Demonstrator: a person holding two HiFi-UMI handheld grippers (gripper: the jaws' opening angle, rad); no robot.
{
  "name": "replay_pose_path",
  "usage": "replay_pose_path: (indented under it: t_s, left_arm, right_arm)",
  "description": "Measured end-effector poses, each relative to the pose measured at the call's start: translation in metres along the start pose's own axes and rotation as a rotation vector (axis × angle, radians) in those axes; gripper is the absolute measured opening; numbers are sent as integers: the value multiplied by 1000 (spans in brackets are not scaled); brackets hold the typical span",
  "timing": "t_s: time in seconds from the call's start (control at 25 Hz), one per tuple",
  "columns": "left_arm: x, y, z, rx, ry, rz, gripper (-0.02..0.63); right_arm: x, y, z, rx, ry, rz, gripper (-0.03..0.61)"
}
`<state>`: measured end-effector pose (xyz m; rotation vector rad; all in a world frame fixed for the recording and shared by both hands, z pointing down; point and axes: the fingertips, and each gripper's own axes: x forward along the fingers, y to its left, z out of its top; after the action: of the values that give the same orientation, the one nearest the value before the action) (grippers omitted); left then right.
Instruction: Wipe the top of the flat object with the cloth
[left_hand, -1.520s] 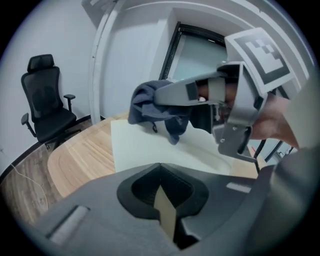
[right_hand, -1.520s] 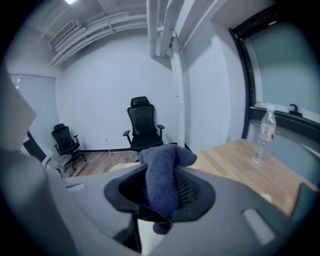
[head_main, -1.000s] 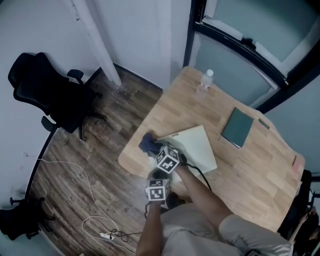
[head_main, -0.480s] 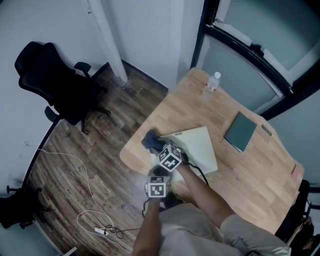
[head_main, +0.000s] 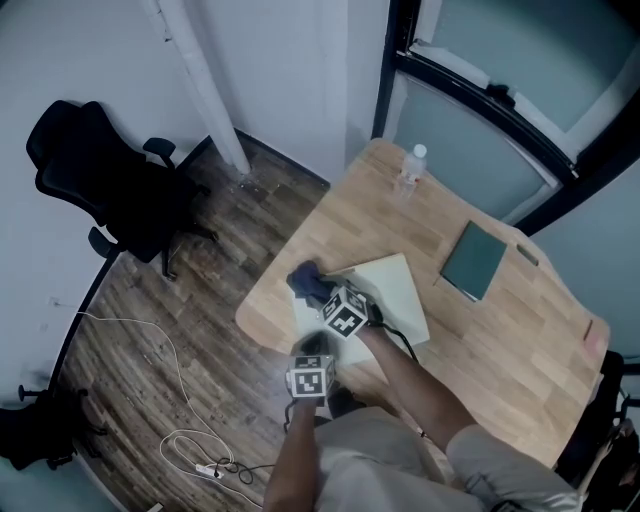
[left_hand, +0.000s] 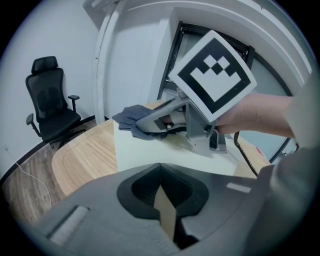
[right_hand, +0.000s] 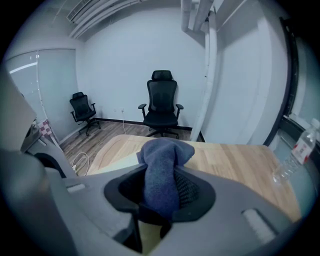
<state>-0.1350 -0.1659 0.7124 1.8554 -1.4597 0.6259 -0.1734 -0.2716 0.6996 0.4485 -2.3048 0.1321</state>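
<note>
Right tongs pinch cloth over the flat object; left tongs clamp its near edge.

Lit softly and evenly, cool and bluish, brightest off the pale walls. Slightly smeared throughout the head view. Bent hard by the fisheye in both gripper views, black at the corners. Washed near white on the flat object; soft-focused on the cloth.
</note>
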Motion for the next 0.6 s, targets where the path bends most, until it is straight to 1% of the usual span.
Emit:
replay_pose_path:
  t_s: [0.08,0.24,0.4,0.6]
  left_arm:
    - [-2,-2,2,-4,6,-4,8]
    - [-5,-2,7,5,-7,8,8]
    - [-7,-2,7,25,15,9,8]
    - [-5,-4,8,30,-3,14,8]
  right_arm:
    - [-6,-8,-7,19,4,-14,137]
    - [-18,-24,-21,36,26,-29,137]
    - [-28,-38,-31,38,55,-30,137]
    - [-46,-59,-48,65,60,-65,137]
